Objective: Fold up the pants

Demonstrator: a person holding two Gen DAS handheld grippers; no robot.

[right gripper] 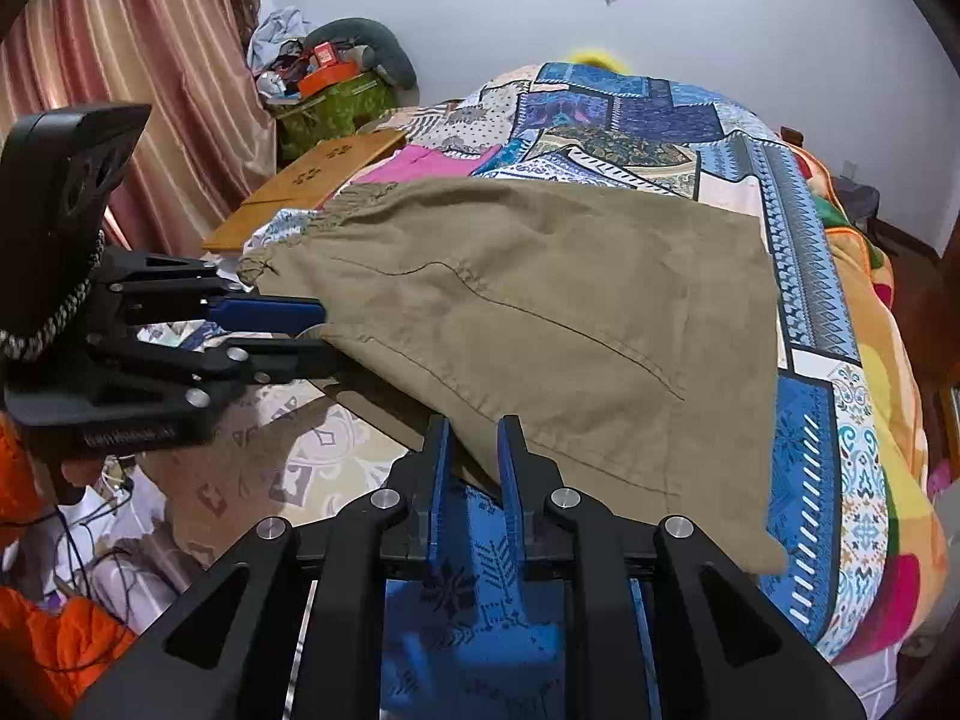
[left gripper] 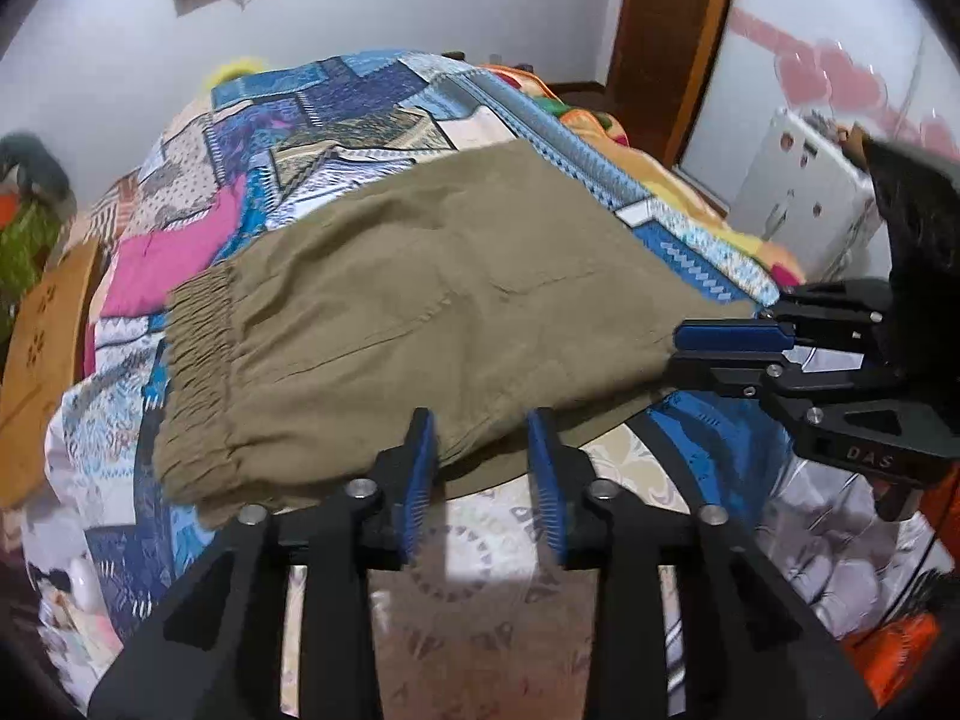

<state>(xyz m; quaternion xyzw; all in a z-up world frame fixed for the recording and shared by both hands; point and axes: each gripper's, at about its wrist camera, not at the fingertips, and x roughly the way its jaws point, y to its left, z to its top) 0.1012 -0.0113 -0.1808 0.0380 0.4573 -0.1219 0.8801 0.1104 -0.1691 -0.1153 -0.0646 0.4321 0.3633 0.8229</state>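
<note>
The olive pants lie on the bed, near hem just ahead of the left gripper and right gripper, whose spread jaws hold nothing, likely poised to pinch that edge for folding.

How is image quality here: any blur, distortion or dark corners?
Left wrist view: fisheye bends the brown wooden door frame, corners vignetted black, olive-khaki cotton pants fairly sharp, right edge smeared by motion. Right wrist view: same dark corners, striped pink curtain bowed, pants evenly lit, no glare.
</note>
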